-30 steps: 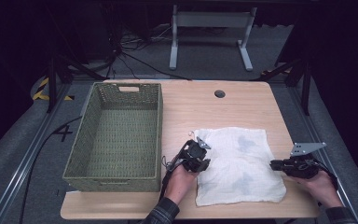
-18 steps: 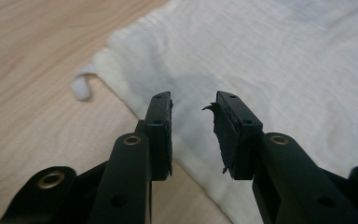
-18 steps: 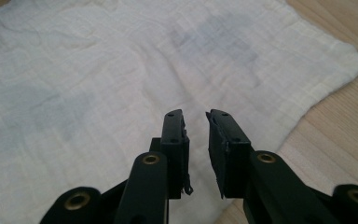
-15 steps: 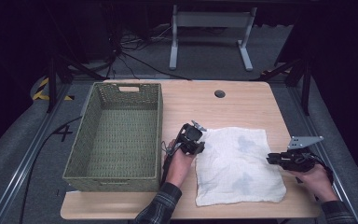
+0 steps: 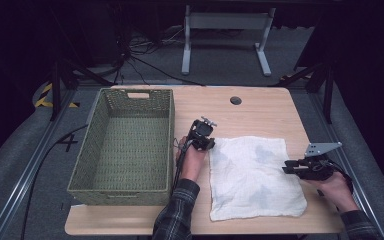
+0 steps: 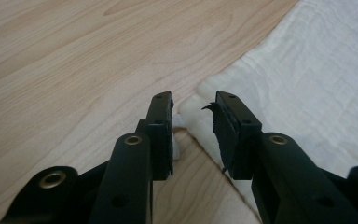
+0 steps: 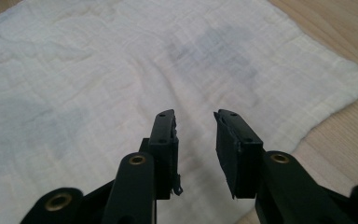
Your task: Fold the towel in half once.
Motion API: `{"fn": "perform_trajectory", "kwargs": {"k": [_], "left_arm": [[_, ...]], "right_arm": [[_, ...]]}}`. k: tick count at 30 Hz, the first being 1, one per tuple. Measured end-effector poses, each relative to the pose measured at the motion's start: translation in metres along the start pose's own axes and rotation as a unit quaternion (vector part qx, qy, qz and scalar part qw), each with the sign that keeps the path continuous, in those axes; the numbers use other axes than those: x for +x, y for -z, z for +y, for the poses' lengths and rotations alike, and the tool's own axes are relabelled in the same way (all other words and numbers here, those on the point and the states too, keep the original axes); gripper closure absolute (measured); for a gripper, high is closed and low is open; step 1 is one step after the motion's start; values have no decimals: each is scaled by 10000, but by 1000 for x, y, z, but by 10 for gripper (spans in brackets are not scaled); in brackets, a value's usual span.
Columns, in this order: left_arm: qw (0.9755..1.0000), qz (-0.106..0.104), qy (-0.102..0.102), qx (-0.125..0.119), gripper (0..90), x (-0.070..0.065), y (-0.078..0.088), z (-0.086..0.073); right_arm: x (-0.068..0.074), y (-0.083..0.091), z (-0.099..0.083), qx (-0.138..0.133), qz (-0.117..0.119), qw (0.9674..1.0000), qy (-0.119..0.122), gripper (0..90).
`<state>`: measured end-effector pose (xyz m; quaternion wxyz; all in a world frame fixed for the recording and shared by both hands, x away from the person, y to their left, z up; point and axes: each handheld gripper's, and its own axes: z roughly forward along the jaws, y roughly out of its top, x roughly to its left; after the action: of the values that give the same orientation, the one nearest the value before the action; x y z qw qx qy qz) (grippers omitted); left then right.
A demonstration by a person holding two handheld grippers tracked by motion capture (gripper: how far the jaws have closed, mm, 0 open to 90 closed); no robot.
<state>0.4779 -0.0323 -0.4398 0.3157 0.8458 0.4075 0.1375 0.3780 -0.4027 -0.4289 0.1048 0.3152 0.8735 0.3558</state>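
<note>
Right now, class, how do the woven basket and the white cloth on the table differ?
The basket is green, stiff and deep with raised walls; the cloth is white, soft and lies flat. The basket sits on the table's left part, away from both grippers; the cloth lies between the left gripper and right gripper. Both are roughly rectangular.

A lab-like recording space: a light wooden table (image 5: 260, 107) stands on dark grey flooring, loose cables (image 5: 135, 57) trailing behind, hazard tape (image 5: 47, 95) far left.
</note>
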Motion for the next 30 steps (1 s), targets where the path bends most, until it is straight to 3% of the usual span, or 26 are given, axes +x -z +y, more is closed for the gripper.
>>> {"fn": "perform_trajectory", "kwargs": {"k": [6, 8, 10, 15, 22, 27, 30], "left_arm": [[9999, -3, 36, 117, 673, 4, -15, 0], [9999, -47, 105, 56, 675, 5, -17, -2], [10000, -23, 47, 54, 682, 5, -17, -2], [10000, -31, -33, -17, 795, 4, -17, -4], [9999, 4, -167, 34, 870, 1, -17, -3], [9999, -72, -102, 1, 875, 3, -17, -4], [9999, -97, -82, 0, 876, 4, -17, -4]], "right_arm": [[-10, -4, 9, -99, -124, 9999, -47, 655], [-14, -5, 12, -185, -216, 9996, -67, 644], [-20, -9, 16, -231, -280, 9993, -121, 642], [-34, -18, 26, -292, -430, 9985, -184, 623], [-66, -25, 30, -372, -927, 9936, -521, 617], [-81, -32, 27, -367, -1041, 9913, -711, 619], [-88, -42, 26, -225, -1066, 9909, -787, 627]]}}
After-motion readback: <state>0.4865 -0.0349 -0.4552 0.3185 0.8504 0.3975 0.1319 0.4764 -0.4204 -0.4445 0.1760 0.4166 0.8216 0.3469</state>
